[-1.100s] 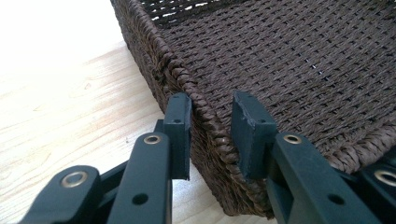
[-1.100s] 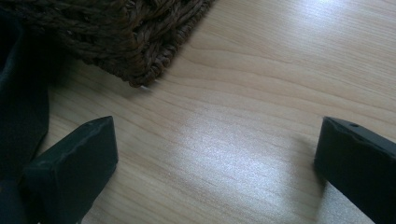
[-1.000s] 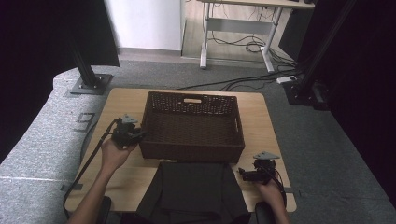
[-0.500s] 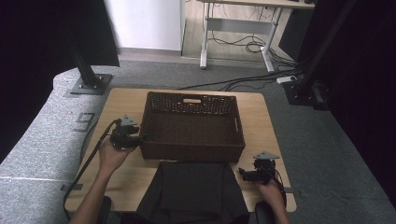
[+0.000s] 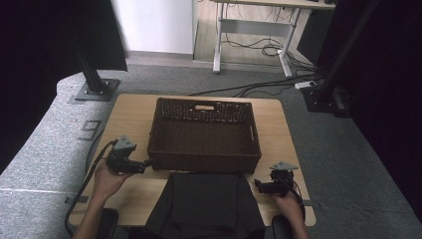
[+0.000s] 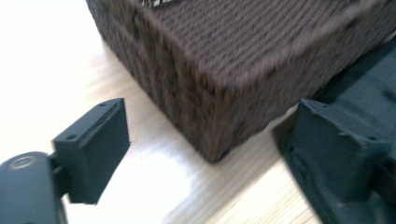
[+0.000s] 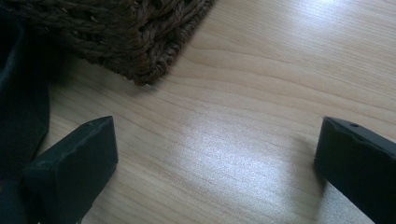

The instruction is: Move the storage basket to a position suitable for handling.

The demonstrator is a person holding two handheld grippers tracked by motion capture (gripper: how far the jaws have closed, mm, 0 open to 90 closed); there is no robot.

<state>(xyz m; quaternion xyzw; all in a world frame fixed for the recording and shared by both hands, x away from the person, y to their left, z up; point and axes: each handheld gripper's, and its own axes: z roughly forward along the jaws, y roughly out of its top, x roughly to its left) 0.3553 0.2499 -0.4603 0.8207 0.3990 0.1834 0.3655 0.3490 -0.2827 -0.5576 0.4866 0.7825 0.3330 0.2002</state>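
Wicker basket (image 5: pixel 205 135), one in number: a dark brown, rectangular woven tray with a low wall and a pale slot handle in its far wall, standing on the middle of the light wooden table (image 5: pixel 134 112), nearer the far edge than the near one. No brand, label or writing can be read on it.

Black cloth (image 5: pixel 206 201), one piece, lies flat at the near edge of the table, its far hem touching or just under the near wall of the basket; which of the two cannot be told.

Left gripper (image 5: pixel 147 163): one black two-jaw tool with a grey three-cornered plate on top, held in the person's left hand (image 5: pixel 107 180) near the left edge of the table. Its tips point at the near left corner of the basket and lie just beside it. In the left gripper view the gripper (image 6: pixel 205 149) frames that corner between its jaws, which have just been opening and now stand apart, pressing on nothing; the picture there is blurred.

Right gripper (image 5: pixel 258 184): one matching tool in the right hand (image 5: pixel 290 205), near the near right corner of the table, just beside the cloth's right edge. In the right gripper view the gripper (image 7: pixel 215 154) has its jaws wide apart over bare wood, with the basket's near right corner ahead.
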